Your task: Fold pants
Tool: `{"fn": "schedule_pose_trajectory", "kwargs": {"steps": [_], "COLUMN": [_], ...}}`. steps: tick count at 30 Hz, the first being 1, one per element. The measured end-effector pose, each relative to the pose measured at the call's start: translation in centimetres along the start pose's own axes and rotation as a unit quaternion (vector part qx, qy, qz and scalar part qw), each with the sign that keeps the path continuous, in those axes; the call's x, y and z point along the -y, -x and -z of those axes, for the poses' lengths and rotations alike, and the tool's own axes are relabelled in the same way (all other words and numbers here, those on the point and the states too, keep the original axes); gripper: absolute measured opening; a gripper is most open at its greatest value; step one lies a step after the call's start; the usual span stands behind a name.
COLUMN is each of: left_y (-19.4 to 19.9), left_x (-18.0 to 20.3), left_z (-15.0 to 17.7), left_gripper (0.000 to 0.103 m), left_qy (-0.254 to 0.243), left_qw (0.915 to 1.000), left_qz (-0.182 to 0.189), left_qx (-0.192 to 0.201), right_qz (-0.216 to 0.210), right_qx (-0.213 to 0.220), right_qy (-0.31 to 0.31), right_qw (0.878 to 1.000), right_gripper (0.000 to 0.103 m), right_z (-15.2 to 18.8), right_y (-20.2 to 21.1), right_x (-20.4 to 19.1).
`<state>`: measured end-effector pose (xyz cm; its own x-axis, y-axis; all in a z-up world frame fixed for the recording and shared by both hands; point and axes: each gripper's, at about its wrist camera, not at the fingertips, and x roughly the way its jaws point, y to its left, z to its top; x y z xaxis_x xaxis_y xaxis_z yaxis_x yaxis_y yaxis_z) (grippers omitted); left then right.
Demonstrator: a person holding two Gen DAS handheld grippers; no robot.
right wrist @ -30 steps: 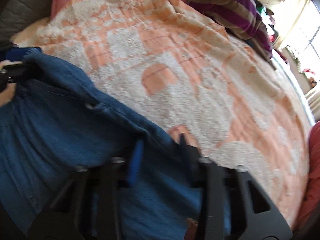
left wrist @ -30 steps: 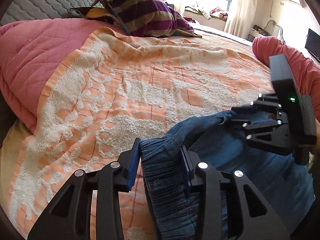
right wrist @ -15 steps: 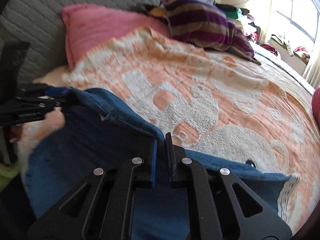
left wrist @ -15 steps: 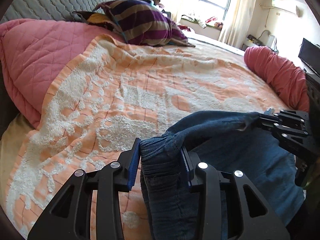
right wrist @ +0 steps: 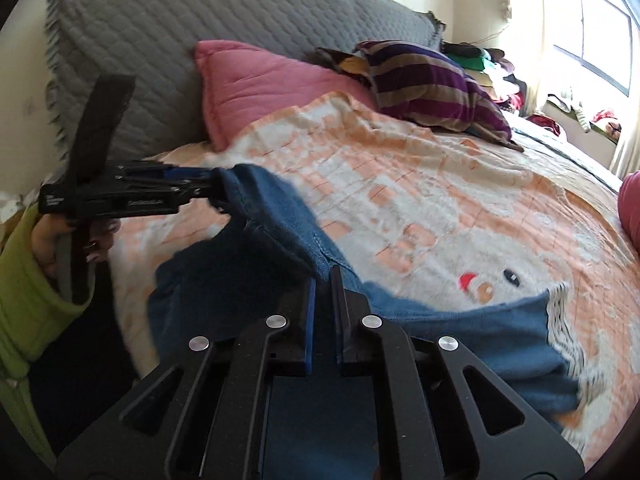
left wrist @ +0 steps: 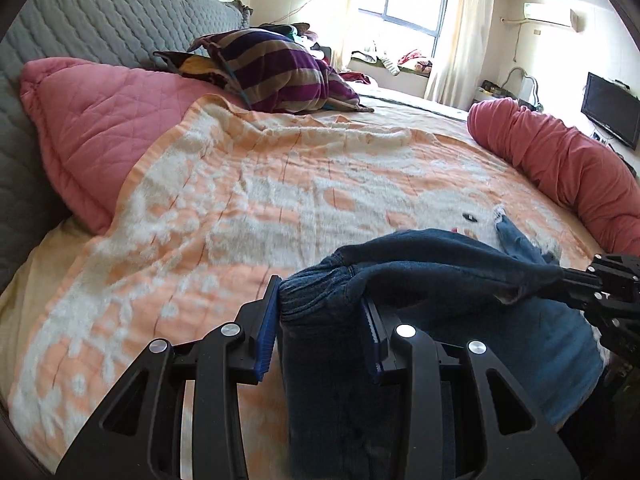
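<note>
Your left gripper point(left wrist: 320, 320) has lifted since a second ago, fingers pinching the bunched waistband of the blue pants point(left wrist: 440, 272). The fabric now stretches taut to your right gripper point(right wrist: 323, 316), fingers pressed on its edge. Beyond both fingertips, the orange blanket point(left wrist: 260, 192) lies open; one leg hem trails on it.

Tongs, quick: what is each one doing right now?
Left tongs: shut on the pants, at the bunched waistband.
Right tongs: shut on the pants, pinching the edge.
</note>
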<state>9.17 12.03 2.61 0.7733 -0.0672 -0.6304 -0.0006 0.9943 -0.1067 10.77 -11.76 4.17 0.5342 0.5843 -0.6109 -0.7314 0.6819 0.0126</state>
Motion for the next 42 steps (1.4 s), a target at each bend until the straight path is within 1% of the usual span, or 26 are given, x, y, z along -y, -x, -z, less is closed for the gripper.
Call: {"fn": "schedule_pose_trajectory", "kwargs": {"steps": [3,4,6,11,14,19,23,26,28,29,31,32,34,37,39,40,42], "left_y": [1.1,1.3,1.6,1.7,1.6,1.8,1.9,2.5,3.1,3.5,4.7,5.1,5.9,6.0,5.5,4.9,3.8], "left_x": [-0.1,-0.1,-0.1,0.0,-0.1,0.0,-0.1,-0.6,-1.1,-1.3,-1.8,-2.0,-2.0,-0.3,1.2,2.1,3.0], "left_z": [1.5,2.0,2.8,4.4,4.9,5.8,6.5,7.1,7.5,7.6,7.5,7.2,6.3,4.8,4.1,3.8,3.8], "left_gripper": [0.034,0.035,0.035,0.035,0.037,0.039,0.043,0.043,0.043,0.039,0.039,0.036,0.036,0.036,0.036,0.037,0.039], "left_qy": [0.004,0.006,0.005,0.001,0.002,-0.001,0.001,0.014,0.02,0.023,0.034,0.041,0.052,0.043,0.04,0.039,0.033], "left_qw": [1.0,0.9999,0.9998,0.9987,0.9977,0.9961,0.9944,0.9936,0.9927,0.9927,0.9932,0.9935,0.9949,0.9967,0.9971,0.9967,0.9962], "left_qz": [0.0,0.001,0.004,-0.009,-0.019,-0.028,-0.024,-0.024,-0.034,-0.039,-0.047,-0.046,-0.035,-0.014,0.006,0.023,0.023], "left_qx": [-0.004,-0.009,-0.021,-0.05,-0.066,-0.084,-0.103,-0.11,-0.114,-0.112,-0.101,-0.095,-0.079,-0.067,-0.065,-0.067,-0.077], "right_qz": [-0.014,-0.018,-0.013,-0.027,-0.033,-0.03,-0.034,-0.038,-0.041,-0.043,-0.048,-0.049,-0.051,-0.053,-0.054,-0.055,-0.057], "right_qx": [-0.002,-0.005,-0.007,-0.019,-0.027,-0.038,-0.051,-0.059,-0.057,-0.054,-0.048,-0.048,-0.051,-0.062,-0.067,-0.069,-0.076], "right_qy": [-0.004,-0.006,0.002,0.005,0.016,0.034,0.036,0.038,0.042,0.045,0.051,0.053,0.057,0.068,0.077,0.081,0.085], "right_qw": [1.0,1.0,1.0,0.999,0.999,0.998,0.997,0.997,0.997,0.997,0.996,0.996,0.996,0.994,0.993,0.993,0.992], "right_gripper": [0.003,0.003,0.003,0.003,0.003,0.003,0.003,0.003,0.003,0.003,0.003,0.003,0.003,0.003,0.003,0.003,0.003], "right_z": [1.6,2.3,3.1,5.1,5.9,6.9,7.7,8.1,8.2,8.1,8.0,8.0,8.2,8.5,8.8,8.9,9.2], "right_y": [0.6,0.7,1.0,1.2,1.1,1.1,0.8,0.6,0.9,1.1,1.5,1.7,1.6,1.4,1.3,1.2,0.9], "right_x": [-1.4,-1.8,-2.6,-4.1,-5.0,-6.2,-6.5,-6.8,-7.3,-7.4,-7.7,-7.8,-7.9,-8.3,-8.7,-8.9,-9.2]}}
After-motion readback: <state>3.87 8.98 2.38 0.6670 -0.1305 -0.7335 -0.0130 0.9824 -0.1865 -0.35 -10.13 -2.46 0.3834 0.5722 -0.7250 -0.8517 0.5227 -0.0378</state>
